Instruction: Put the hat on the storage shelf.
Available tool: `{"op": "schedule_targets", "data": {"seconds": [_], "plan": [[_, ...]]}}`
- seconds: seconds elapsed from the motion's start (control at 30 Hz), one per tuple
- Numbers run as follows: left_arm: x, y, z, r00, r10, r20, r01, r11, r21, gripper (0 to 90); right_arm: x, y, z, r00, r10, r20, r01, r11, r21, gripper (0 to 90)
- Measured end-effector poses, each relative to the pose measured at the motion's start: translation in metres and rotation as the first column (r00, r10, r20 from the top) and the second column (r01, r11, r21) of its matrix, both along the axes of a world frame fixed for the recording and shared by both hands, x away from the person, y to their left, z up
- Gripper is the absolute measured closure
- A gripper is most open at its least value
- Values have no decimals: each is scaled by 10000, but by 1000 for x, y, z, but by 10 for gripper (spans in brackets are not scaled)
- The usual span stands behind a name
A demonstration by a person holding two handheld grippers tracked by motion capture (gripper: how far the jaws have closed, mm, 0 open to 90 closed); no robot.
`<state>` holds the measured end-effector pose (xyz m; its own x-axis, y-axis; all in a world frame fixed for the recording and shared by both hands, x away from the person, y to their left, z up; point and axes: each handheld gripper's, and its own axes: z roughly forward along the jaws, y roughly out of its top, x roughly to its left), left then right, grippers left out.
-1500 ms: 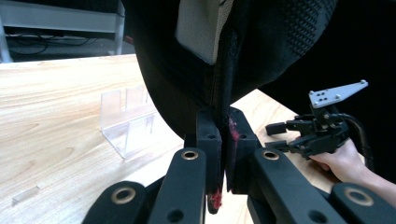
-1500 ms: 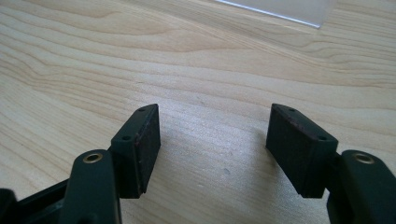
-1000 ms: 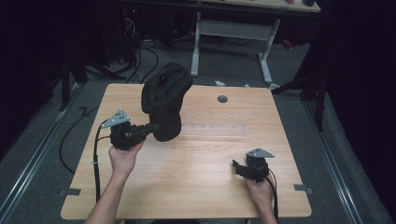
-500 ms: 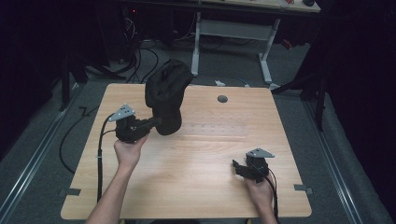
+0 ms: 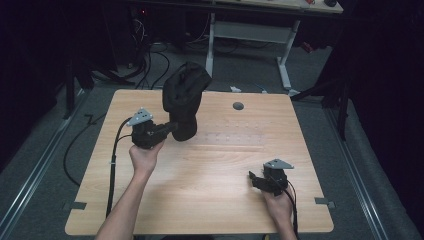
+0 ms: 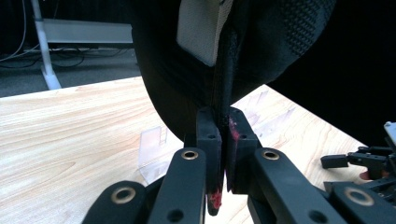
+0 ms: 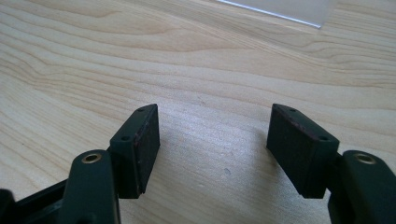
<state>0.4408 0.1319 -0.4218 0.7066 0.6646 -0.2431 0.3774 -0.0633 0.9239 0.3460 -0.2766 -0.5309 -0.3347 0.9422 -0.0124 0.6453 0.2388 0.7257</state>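
A black fabric cap (image 5: 185, 95) stands upright over the far left part of the wooden table (image 5: 225, 165). My left gripper (image 5: 172, 127) is shut on its lower edge. In the left gripper view the jaws pinch a black seam of the cap (image 6: 280, 42), and a white label (image 6: 201, 28) shows inside it above my left gripper (image 6: 223, 140). My right gripper (image 5: 252, 180) rests low near the table's front right, open, with nothing between its pads. The right gripper view has bare wood between the spread jaws of my right gripper (image 7: 212, 140). That gripper (image 6: 359, 161) also appears at the right of the left gripper view.
A round grey hole cover (image 5: 238, 106) sits near the table's far edge. Clear plastic strips (image 6: 154, 144) lie flat on the wood by the cap. A white-legged desk frame (image 5: 250, 30) and floor cables (image 5: 145, 60) lie beyond the table.
My left gripper has carried the cap a little to the right and farther from the person, and the cap now stands more upright. The right gripper has stayed put.
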Motion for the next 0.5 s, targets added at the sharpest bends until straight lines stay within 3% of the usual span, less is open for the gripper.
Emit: {"op": "schedule_targets", "data": {"seconds": [0.27, 0.5], "plan": [[6, -6, -6, 9998, 171, -101, -170, 9998, 110, 863, 0, 0, 0, 10000, 1, -2, -1, 10000, 4, 347], [8, -13, -14, 9997, 235, -91, -231, 9986, 481, 863, 0, 0, 0, 10000, 4, -5, -4, 10000, -1, 346]]}}
